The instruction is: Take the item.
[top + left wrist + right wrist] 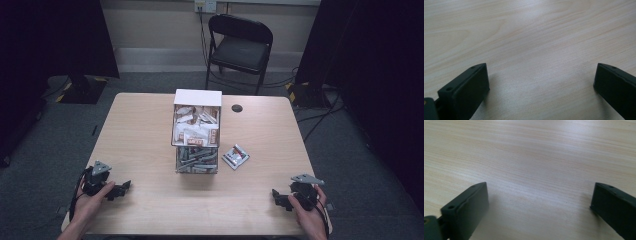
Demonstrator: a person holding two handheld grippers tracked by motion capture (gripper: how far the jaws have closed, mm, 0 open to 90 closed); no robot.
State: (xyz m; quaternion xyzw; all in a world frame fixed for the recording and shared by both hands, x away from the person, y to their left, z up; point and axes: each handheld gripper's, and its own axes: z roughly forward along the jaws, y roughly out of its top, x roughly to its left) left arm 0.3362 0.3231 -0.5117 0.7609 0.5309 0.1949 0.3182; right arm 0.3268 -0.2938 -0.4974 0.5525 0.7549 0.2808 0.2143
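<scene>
The small sachet [235, 156] lay flat on the table [140, 125] just right of the clear box [197, 131], well apart from both tongs; it looked light, thin and crinkly, likely slippery, best pinched by one raised edge. The left tongs [123, 188] and right tongs [276, 195] rested near the table's front corners, jaws spread wide and empty. The sachet's print and the box's lower contents were too small to read.
</scene>
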